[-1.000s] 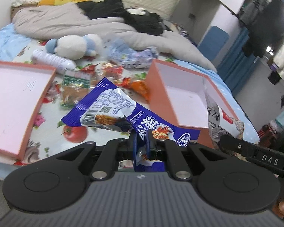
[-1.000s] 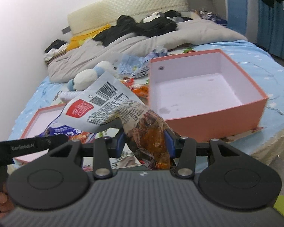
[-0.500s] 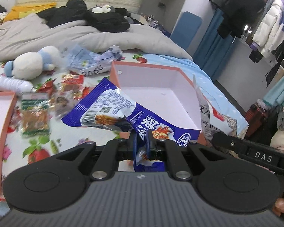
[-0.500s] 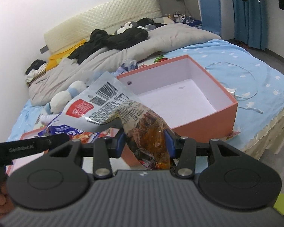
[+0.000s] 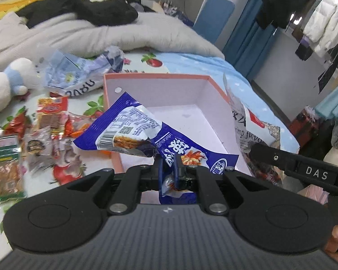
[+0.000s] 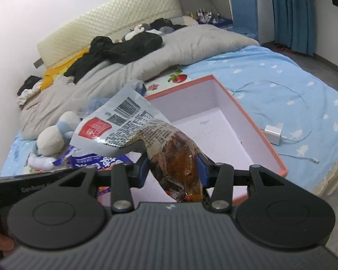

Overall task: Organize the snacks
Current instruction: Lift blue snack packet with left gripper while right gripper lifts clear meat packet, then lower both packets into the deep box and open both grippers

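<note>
Left gripper (image 5: 170,168): jaws clamped on a blue snack packet (image 5: 146,135), barcode panel facing up, lettering not legible. Right gripper (image 6: 173,168): jaws clamped on a clear snack bag (image 6: 169,148) with red label and barcode; "rimp flavo" readable on it in the left view. Its arm reads "DAS". Just ahead of both: open pink box (image 5: 216,90), white inside. Left of it: loose snack packets (image 5: 49,123).
</note>
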Tool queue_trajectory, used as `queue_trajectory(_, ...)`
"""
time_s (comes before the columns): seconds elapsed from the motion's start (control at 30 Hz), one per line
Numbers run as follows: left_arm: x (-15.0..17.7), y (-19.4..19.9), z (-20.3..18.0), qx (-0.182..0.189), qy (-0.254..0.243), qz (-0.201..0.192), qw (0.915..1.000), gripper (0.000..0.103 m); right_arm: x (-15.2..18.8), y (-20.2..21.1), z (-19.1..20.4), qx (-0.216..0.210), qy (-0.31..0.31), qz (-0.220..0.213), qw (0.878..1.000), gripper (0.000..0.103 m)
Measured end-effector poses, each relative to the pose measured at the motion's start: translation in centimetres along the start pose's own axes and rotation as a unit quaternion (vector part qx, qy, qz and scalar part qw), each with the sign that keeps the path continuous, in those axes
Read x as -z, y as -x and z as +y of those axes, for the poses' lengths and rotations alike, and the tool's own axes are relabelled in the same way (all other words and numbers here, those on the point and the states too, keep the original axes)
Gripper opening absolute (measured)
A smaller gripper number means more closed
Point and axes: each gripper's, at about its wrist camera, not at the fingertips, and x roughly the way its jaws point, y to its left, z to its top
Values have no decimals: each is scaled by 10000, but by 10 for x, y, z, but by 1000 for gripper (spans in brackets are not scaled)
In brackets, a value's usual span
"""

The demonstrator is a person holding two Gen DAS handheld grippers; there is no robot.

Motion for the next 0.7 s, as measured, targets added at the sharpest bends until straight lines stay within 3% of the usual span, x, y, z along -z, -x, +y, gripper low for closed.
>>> queue_trajectory(0.27, -20, -72, 16, -51, 65, 448, 9990, 11, -8, -60, -9, 36, 43, 364, 9993, 48)
queue_trajectory(0.5, -22, -101, 22, -176, 151, 688, 9974, 13, -4, -96, -24, 180, -210, 827, 9962, 55)
queue_trajectory(0.53, -22, -103, 22, -218, 135, 716, 9971, 16, -3, -99, -25, 209, -271, 893, 9954, 57)
queue_trajectory(0.6, -23, -103, 25, -191, 193, 702, 9972, 39, 0, -99, -27, 178, -340, 959, 9947, 66)
queue_trajectory(0.7, -24, -91, 25, -214, 100, 545, 9982, 46, 2, -90, -23, 174, -225, 887, 9957, 65)
